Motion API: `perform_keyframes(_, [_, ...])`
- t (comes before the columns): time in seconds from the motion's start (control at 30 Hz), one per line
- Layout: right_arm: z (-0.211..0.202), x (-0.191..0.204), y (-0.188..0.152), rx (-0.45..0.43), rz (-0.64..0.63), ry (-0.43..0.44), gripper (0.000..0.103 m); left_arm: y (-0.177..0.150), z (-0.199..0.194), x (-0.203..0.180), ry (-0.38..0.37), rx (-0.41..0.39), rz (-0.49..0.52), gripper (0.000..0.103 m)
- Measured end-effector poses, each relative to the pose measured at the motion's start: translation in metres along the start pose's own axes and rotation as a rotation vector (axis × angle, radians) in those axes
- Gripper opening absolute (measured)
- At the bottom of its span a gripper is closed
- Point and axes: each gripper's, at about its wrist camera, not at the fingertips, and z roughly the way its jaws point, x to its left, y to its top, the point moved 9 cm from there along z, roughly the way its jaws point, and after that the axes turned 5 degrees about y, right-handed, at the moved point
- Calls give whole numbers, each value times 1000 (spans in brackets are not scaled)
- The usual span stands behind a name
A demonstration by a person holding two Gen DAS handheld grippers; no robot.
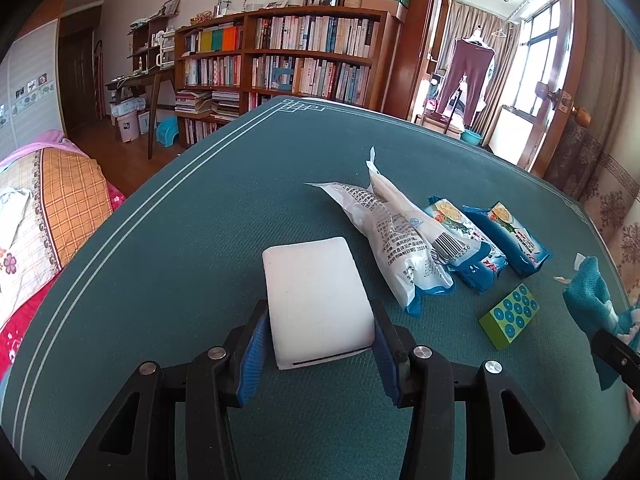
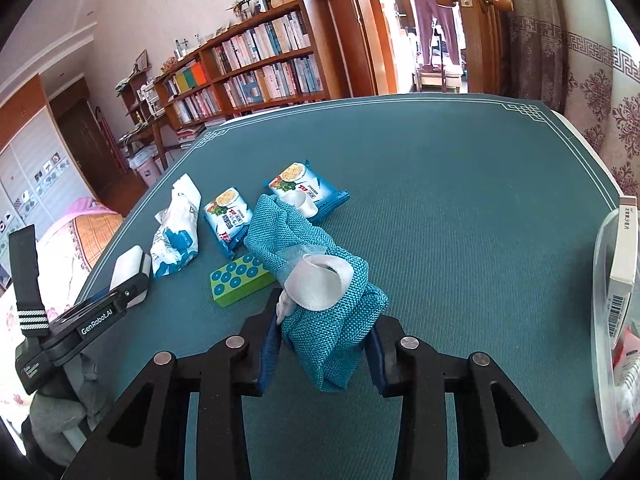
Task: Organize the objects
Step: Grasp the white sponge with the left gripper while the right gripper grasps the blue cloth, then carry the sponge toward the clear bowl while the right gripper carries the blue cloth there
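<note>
My left gripper (image 1: pixel 320 340) is shut on a white sponge block (image 1: pixel 316 296), its blue pads pressing both sides just above the green table mat (image 1: pixel 180 240). My right gripper (image 2: pixel 322 344) is shut on a crumpled teal woven cloth (image 2: pixel 304 240) with white ribbon loops, held over the mat (image 2: pixel 460 200). The left gripper and sponge (image 2: pixel 128 268) also show at the left of the right wrist view. The cloth (image 1: pixel 592 292) shows at the right edge of the left wrist view.
On the mat lie a white-and-blue plastic bag (image 1: pixel 396 240), two blue snack packets (image 1: pixel 472 240) (image 1: pixel 516 236) and a green block with blue dots (image 1: pixel 510 316). A clear container with a white box (image 2: pixel 616 280) stands at the right edge. A bed (image 1: pixel 36 216) is to the left.
</note>
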Motion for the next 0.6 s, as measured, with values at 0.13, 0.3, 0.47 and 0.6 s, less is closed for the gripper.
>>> perform_keyframes(0.13, [-13, 0, -5, -12, 19, 5, 38, 0, -1, 0, 0, -8, 2, 50])
perform_keyframes(0.3, [-32, -5, -10, -33, 38, 0, 38, 2, -4, -2, -6, -24, 13, 50])
perform_keyframes(0.47, [-55, -19, -13, -68, 69, -20, 38, 0, -9, -9, -32, -29, 35, 50])
perform_keyframes(0.6, [-77, -38, -13, -105, 114, -51, 38, -2, -13, -17, -56, -27, 52, 50])
